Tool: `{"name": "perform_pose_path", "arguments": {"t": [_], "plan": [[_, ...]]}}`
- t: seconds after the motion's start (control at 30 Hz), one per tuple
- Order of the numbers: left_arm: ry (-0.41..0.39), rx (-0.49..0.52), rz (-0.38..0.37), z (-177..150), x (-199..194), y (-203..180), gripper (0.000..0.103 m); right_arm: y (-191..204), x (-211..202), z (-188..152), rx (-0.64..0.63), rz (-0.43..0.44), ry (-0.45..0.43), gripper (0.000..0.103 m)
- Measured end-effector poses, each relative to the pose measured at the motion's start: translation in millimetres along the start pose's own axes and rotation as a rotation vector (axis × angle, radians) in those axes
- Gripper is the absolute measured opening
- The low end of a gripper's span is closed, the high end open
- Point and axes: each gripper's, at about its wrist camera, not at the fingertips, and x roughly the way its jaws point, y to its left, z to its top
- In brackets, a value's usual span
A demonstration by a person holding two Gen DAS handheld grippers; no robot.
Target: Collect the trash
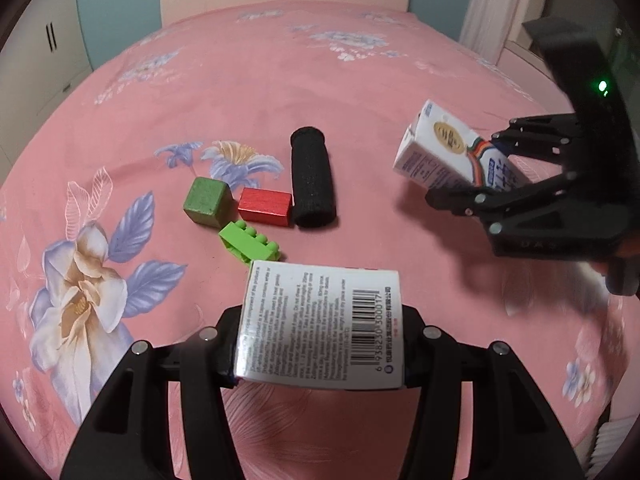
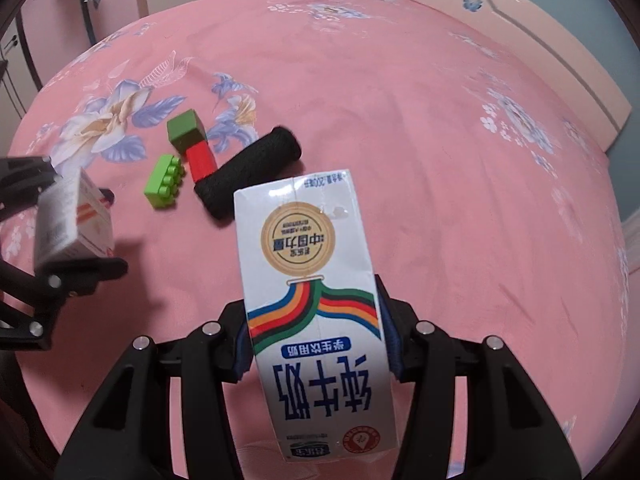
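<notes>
Pink floral bed (image 1: 360,92). Left gripper (image 1: 320,344) clamps small medicine box (image 1: 320,324); right gripper (image 2: 316,344) clamps milk carton (image 2: 316,300), both lifted.

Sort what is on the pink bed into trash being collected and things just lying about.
Trash being collected:
- white milk carton with rainbow stripes, clamped in the right gripper
- small white cardboard box with a barcode, clamped in the left gripper

Lying about on the pink floral bedsheet:
- green wooden cube
- red wooden block
- lime-green plastic studded brick
- black fabric roll
</notes>
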Motion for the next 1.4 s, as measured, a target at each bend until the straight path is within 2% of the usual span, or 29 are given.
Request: {"name": "perform_pose_path", "arguments": {"t": [0.17,0.3,0.4,0.6,0.77,0.9,1.17,1.4], "plan": [[-0.075,0.023,0.012,-16,-27,-7,0.056,16,-24,-13,0.009,-0.081,-0.02,0.051],[-0.117,0.036,0.043,-34,-67,-10,0.056,30,-65,-23,0.084,-0.088,-0.057,0.051],[-0.133,0.041,0.072,-50,-109,-14,0.056,52,-108,-32,0.118,-0.085,-0.089,0.051],[-0.207,0.078,0.146,-78,-208,-32,0.056,109,-210,-53,0.139,-0.142,-0.151,0.051],[-0.263,0.074,0.184,-92,-268,-43,0.056,148,-285,-75,0.157,-0.187,-0.198,0.051],[-0.301,0.078,0.194,-106,-307,-55,0.056,170,-334,-95,0.168,-0.187,-0.24,0.051],[-0.364,0.106,0.216,-129,-368,-74,0.056,203,-384,-126,0.167,-0.224,-0.213,0.052],[-0.36,0.104,0.22,-148,-379,-75,0.056,224,-388,-153,0.141,-0.242,-0.172,0.051]]}}
